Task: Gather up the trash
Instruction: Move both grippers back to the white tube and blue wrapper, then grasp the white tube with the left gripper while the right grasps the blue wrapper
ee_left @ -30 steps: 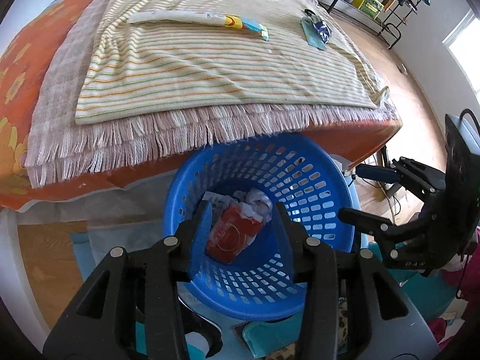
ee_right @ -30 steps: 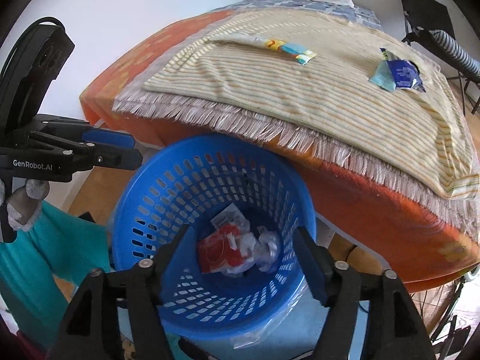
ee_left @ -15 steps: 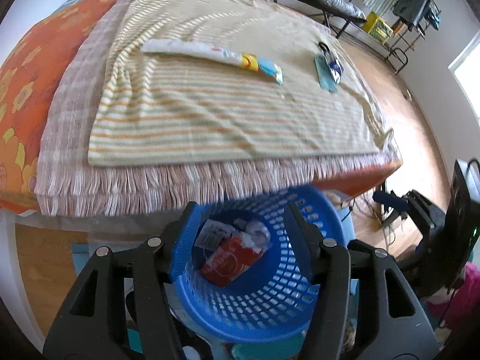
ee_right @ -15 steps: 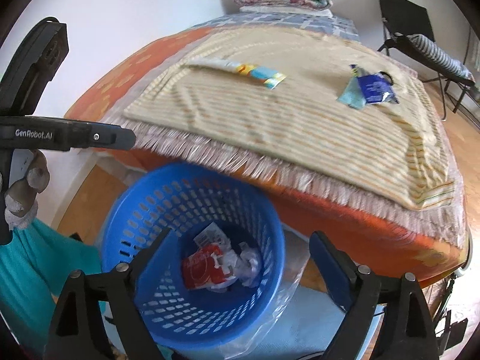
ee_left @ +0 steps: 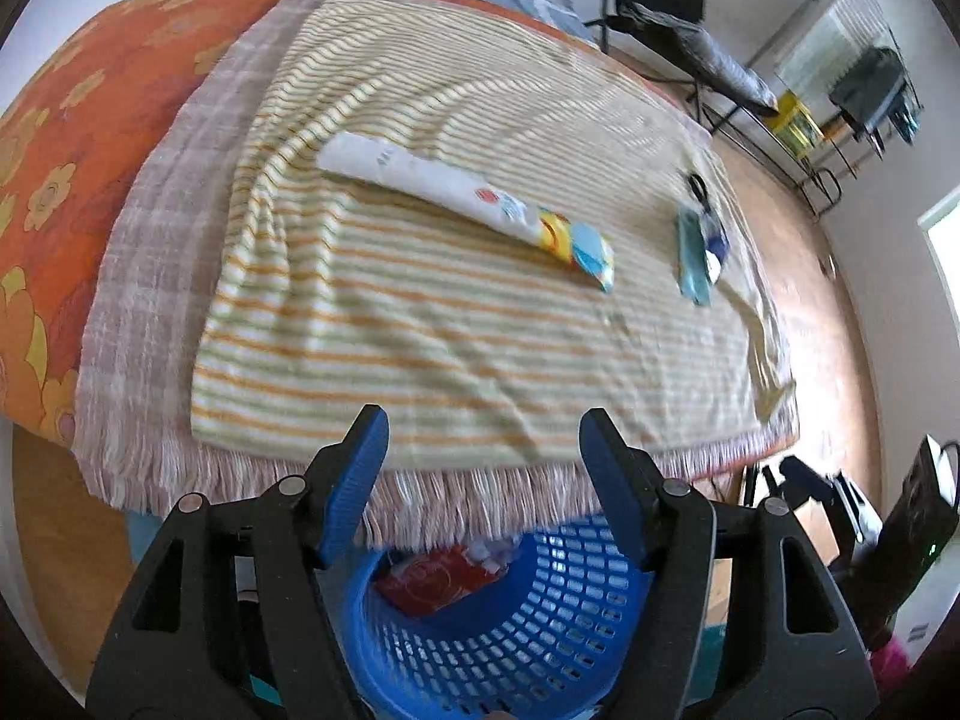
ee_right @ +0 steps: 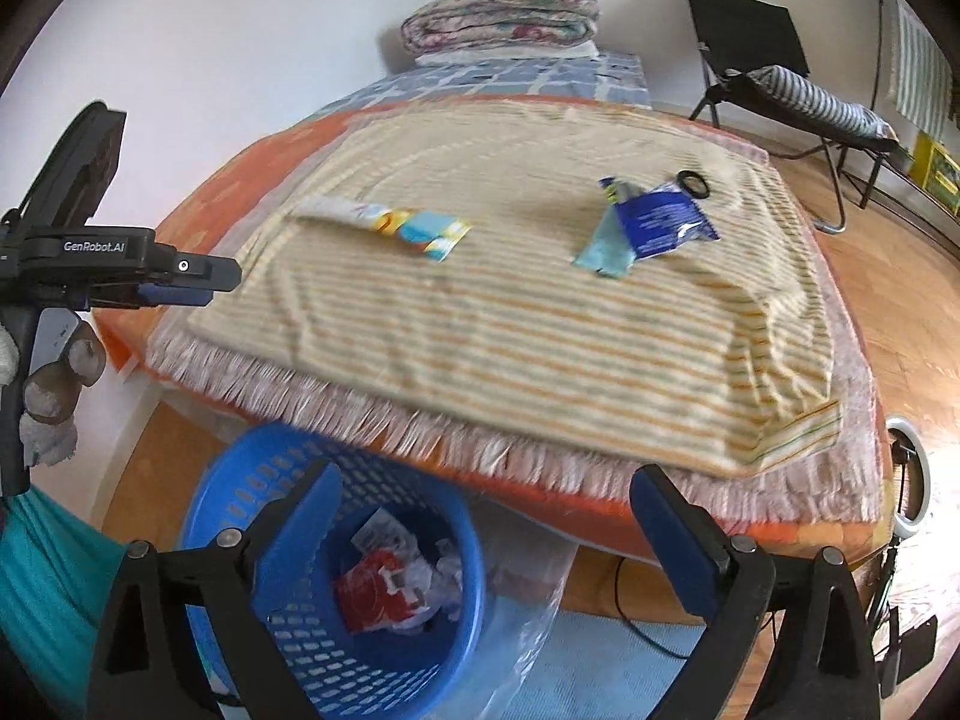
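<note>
Meanwhile the left gripper point(ee_left: 480, 438) hangs wide open and empty over a blue basket point(ee_right: 288, 546) (crumpled trash inside); on the striped blanket point(ee_right: 540, 312) lie a long wrapper point(ee_right: 390, 225) and a blue packet point(ee_right: 657, 219); the right gripper point(ee_right: 483, 495) gapes empty too

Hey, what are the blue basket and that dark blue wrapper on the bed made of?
The blue basket looks like moulded plastic: uniform colour, regular perforated walls. The dark blue wrapper seems to be thin plastic or foil film: crinkled, slightly glossy, though blur leaves this uncertain.
</note>
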Tool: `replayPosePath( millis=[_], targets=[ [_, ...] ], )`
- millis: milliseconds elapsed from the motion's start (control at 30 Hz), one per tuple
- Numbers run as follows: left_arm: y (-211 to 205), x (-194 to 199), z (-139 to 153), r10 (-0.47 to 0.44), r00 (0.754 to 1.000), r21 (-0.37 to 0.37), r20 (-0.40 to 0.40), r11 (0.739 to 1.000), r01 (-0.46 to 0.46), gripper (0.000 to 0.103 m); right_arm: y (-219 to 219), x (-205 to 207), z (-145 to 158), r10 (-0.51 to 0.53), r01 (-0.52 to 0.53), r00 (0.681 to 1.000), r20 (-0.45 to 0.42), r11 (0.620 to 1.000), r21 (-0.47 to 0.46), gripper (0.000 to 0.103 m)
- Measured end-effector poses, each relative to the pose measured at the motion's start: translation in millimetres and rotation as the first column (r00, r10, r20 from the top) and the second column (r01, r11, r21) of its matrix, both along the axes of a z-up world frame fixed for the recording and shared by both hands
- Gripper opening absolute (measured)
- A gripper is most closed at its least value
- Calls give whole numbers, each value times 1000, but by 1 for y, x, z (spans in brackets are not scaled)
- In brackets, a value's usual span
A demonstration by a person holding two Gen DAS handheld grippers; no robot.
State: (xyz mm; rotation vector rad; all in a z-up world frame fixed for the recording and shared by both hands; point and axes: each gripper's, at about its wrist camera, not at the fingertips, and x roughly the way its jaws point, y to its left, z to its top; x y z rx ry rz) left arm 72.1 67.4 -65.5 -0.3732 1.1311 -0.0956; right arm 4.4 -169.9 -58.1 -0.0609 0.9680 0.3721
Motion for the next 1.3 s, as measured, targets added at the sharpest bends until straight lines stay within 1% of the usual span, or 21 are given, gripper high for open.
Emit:
replayPosePath(
  millis=[167, 333, 433, 567, 700, 800, 933, 1100, 1233, 1300],
  targets=[
    [10, 24, 4, 38, 999, 9, 11, 999, -39, 68, -11, 16, 14, -39, 38, 998, 44, 999, 13, 98],
    [19, 51, -3, 78, 997, -30, -12, 996, -79, 68, -22, 39, 30, -83, 81, 991, 104, 996, 28, 100],
    [21, 63, -7, 91, 996, -43, -23, 995, -91, 68, -31, 57, 37, -115, 111, 986, 120, 993, 39, 101],
    [22, 80, -11, 105, 994, -59, -39, 993, -107, 68, -39, 84, 39, -147, 145, 982, 119, 989, 24, 101],
    [23, 95, -16, 116, 992, -69, -50, 990, -120, 68, -49, 110, 35, -187, 186, 979, 87, 982, 12, 101],
    [24, 103, -20, 128, 990, -77, -59, 988, -132, 69, -58, 125, 31, -218, 217, 974, 53, 976, 25, 101],
    [27, 113, -27, 149, 986, -84, -77, 984, -156, 68, -69, 142, 23, -246, 246, 969, -5, 967, 67, 100],
    [33, 128, -33, 200, 975, -97, -94, 973, -209, 68, -78, 162, 12, -276, 287, 957, -90, 947, 144, 100],
    [33, 143, -36, 220, 971, -102, -97, 968, -230, 69, -81, 173, 4, -287, 305, 949, -128, 938, 163, 100],
    [28, 153, -37, 222, 971, -82, -93, 970, -229, 69, -82, 178, 0, -294, 317, 944, -147, 932, 176, 100]
  ],
)
